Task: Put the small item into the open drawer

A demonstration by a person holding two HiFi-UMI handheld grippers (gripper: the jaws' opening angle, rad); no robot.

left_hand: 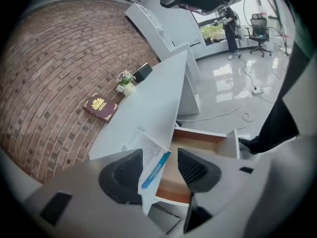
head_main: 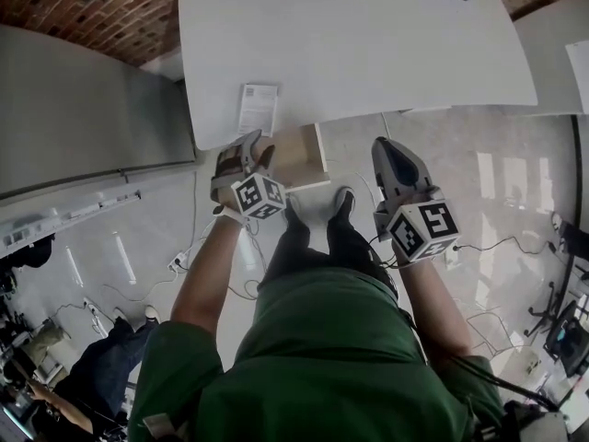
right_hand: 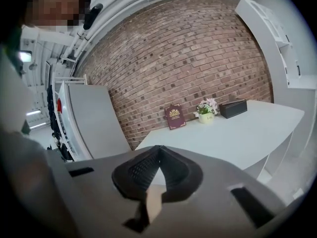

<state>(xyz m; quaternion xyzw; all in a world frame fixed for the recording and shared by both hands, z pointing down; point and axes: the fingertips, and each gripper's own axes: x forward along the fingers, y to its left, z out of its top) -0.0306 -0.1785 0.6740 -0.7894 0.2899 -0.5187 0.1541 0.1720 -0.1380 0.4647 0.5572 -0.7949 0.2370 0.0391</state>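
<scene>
The small item is a white leaflet with a blue stripe (head_main: 258, 109) that lies flat on the white table (head_main: 368, 44) near its front edge. My left gripper (head_main: 247, 147) hovers just in front of it. In the left gripper view the leaflet (left_hand: 151, 162) shows between the wide-apart jaws of the left gripper (left_hand: 159, 155), and neither pad presses on it. The open wooden drawer (head_main: 302, 159) juts out from under the table edge, right of the left gripper; its inside (left_hand: 198, 140) looks bare. My right gripper (head_main: 386, 150) hangs over the floor, shut with nothing in it (right_hand: 157, 152).
A maroon book (left_hand: 100, 107), a small flower pot (left_hand: 126, 86) and a black box (left_hand: 143, 71) stand at the table's far side by the brick wall. A grey cabinet (head_main: 83, 109) is at the left. Cables lie on the floor (head_main: 515, 238). A person (head_main: 101, 366) crouches at lower left.
</scene>
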